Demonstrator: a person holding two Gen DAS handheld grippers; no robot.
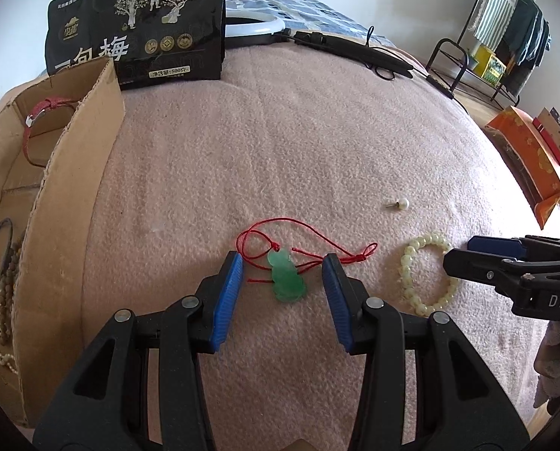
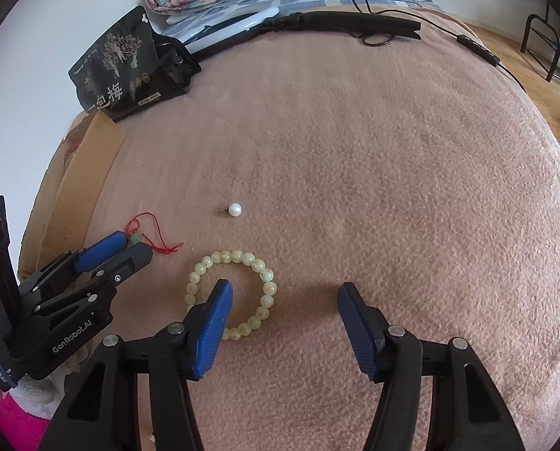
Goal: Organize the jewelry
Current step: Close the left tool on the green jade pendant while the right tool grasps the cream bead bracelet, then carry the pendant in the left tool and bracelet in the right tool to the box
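Observation:
A green jade pendant point(image 1: 286, 277) on a red cord point(image 1: 310, 250) lies on the pink blanket point(image 1: 280, 150). My left gripper point(image 1: 283, 268) is open with its blue pads on either side of the pendant; it also shows in the right wrist view point(image 2: 129, 250). A pale bead bracelet point(image 1: 426, 274) lies to the right, and a pearl stud point(image 1: 402, 202) beyond it. My right gripper point(image 2: 283, 293) is open over the bracelet point(image 2: 264, 282), with its left pad inside the ring. The pearl stud point(image 2: 235, 209) lies ahead.
An open cardboard box point(image 1: 65, 188) at the left holds a red watch strap point(image 1: 39, 112), a dark bangle and bead strings point(image 1: 1, 300). A black snack bag point(image 1: 137, 22) stands behind it. A black folded stand with cable point(image 2: 347, 22) lies at the far edge.

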